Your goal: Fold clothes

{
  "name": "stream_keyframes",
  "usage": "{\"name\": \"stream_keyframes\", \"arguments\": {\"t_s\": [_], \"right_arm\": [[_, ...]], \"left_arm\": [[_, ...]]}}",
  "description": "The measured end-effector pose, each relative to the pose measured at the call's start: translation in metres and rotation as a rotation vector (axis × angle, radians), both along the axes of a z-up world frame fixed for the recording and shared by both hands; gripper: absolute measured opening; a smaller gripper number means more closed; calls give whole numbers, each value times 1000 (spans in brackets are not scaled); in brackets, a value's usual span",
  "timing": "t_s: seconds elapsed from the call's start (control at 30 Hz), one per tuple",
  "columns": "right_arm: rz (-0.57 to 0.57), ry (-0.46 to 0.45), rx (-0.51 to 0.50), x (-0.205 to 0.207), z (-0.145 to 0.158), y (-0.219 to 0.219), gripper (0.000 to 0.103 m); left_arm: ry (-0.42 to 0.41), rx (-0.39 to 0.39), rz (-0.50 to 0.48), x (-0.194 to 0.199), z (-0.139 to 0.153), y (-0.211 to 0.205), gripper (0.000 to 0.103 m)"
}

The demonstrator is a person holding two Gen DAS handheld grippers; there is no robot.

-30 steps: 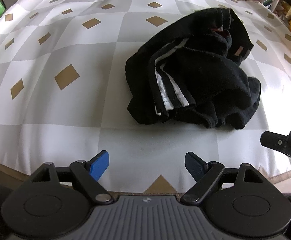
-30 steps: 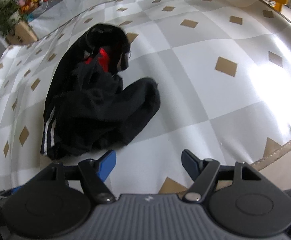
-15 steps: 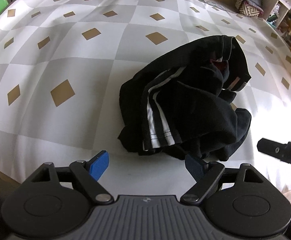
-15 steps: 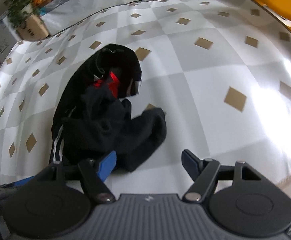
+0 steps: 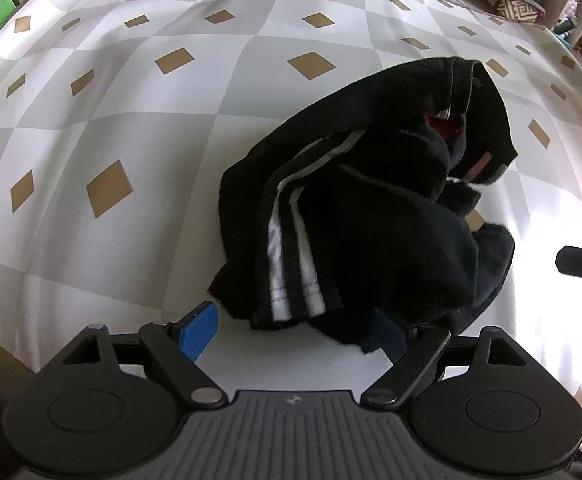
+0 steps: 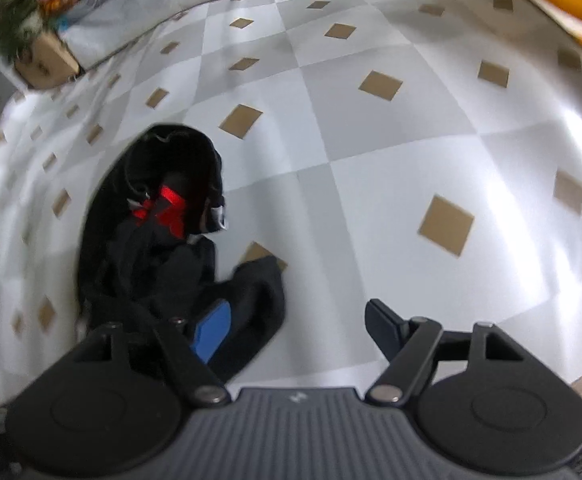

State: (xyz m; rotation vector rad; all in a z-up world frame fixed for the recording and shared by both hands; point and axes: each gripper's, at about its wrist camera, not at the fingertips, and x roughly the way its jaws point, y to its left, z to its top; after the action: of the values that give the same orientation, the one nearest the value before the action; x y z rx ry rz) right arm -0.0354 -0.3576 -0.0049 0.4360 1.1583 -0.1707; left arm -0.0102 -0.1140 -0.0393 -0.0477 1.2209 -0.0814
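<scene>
While both released tools (image 5: 291,328) (image 6: 297,328) show the black garment (image 5: 371,216), only left view shows stripes (image 5: 291,272).

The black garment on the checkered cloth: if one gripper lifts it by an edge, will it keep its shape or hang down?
The black garment lies crumpled in soft folds, so it will probably droop and unfold when lifted. It looks thick and fleecy, so likely not slippery. On the smooth checkered cloth, a push would probably bunch it.
</scene>
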Motion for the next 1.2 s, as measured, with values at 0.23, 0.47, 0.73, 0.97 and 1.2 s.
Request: {"name": "stream_keyframes", "arguments": {"t_s": [0.23,0.47,0.73,0.97,1.2], "right_arm": [[45,-4,0,8,-1,7,74],[20,21,17,12,-7,6,74],[33,40,-13,13,-10,12,74],[72,83,-26,16,-21,20,74],[141,96,-24,27,-35,39,74]], "left_arm": [[14,0,21,12,-11,-17,83],[9,-26,19,12,-15,-20,57],[-16,-51,17,11,-4,-15,28],[-41,-59,77,13,10,6,24],[-26,-82,178,22,13,46,24]]}}
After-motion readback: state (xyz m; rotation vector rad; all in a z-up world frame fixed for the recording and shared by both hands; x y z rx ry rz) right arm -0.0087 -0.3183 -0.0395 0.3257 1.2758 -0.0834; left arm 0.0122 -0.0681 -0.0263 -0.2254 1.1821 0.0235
